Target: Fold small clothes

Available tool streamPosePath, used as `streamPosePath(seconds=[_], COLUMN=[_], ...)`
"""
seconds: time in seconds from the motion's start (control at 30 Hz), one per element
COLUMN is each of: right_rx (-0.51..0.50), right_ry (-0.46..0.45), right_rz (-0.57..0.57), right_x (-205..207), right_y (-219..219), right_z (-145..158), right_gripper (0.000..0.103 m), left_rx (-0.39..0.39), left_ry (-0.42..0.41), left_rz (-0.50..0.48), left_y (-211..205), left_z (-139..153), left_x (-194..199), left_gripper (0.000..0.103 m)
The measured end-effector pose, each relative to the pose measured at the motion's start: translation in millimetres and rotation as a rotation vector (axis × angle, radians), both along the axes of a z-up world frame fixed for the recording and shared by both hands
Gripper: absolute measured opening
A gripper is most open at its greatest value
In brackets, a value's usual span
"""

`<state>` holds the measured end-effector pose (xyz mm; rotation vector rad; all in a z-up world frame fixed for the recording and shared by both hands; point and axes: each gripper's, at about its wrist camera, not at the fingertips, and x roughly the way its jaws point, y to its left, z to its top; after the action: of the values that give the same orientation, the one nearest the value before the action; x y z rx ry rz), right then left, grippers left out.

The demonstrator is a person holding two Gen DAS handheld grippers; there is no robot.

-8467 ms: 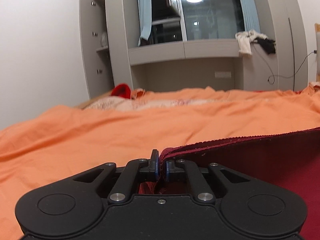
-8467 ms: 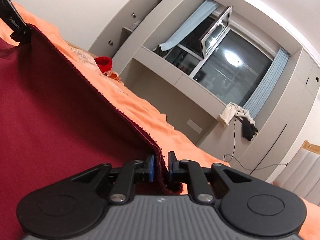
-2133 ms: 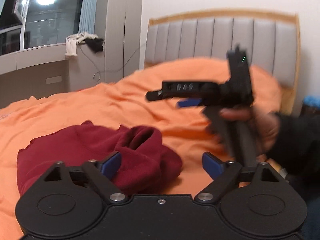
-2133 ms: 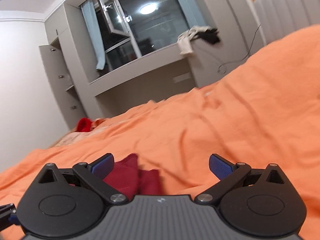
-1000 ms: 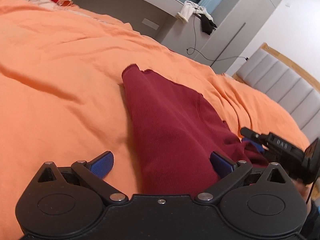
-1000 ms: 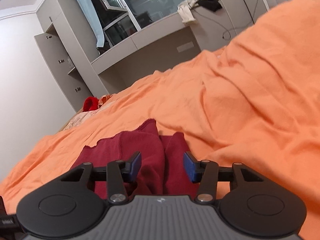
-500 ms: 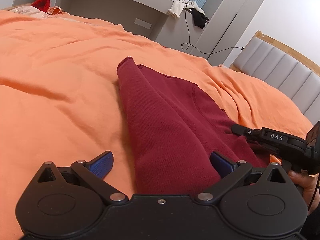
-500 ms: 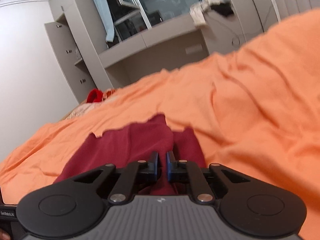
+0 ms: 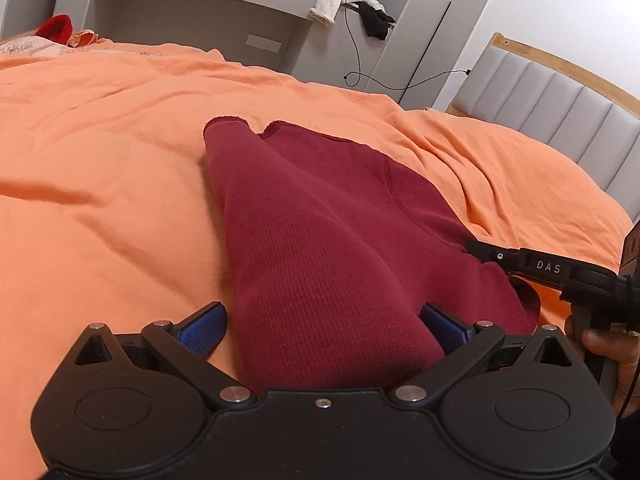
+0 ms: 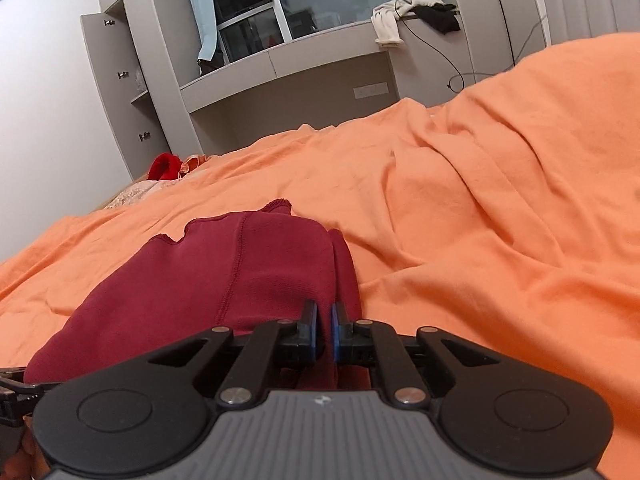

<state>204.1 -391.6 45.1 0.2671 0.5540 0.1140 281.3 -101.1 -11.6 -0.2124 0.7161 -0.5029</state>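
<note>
A dark red knit garment [image 9: 320, 240] lies folded lengthwise on the orange bedsheet [image 9: 100, 184]. My left gripper [image 9: 322, 326] stands wide open, its blue pads on either side of the garment's near end without pressing it. In the right wrist view the same garment [image 10: 224, 276] stretches away, and my right gripper [image 10: 325, 330] is shut on a fold of its near right edge. The right gripper [image 9: 486, 254] also shows at the right of the left wrist view, held by a person's hand [image 9: 608, 344].
Grey built-in cabinets and a window shelf [image 10: 288, 64] stand beyond the bed, with a white cloth [image 10: 390, 20] and a black one draped on top. A grey padded headboard [image 9: 560, 100] is on the right. A red item [image 10: 164, 166] lies at the far corner.
My right gripper's jaws went from half open to shut on the garment's edge. The left gripper stayed open and both views rolled a little.
</note>
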Motion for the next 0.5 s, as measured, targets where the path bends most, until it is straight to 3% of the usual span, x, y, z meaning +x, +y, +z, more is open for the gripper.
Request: streamPosePath(seconds=[0.17,0.5], right_rx=[-0.067,-0.103], right_ry=[-0.016,-0.034], right_rz=[0.01,0.022], right_x=[-4.4,-16.3], right_y=[8.6,1.5], right_z=[0.0,7.2], right_gripper=[0.008,0.004], left_rx=[0.011,0.017], left_ry=[-0.008,-0.011], left_rz=[-0.002,-0.002], left_y=[-3.0,-3.3], left_z=[-0.3,-0.6], left_x=[-1.9,-3.1], left_gripper=[0.102,0.102])
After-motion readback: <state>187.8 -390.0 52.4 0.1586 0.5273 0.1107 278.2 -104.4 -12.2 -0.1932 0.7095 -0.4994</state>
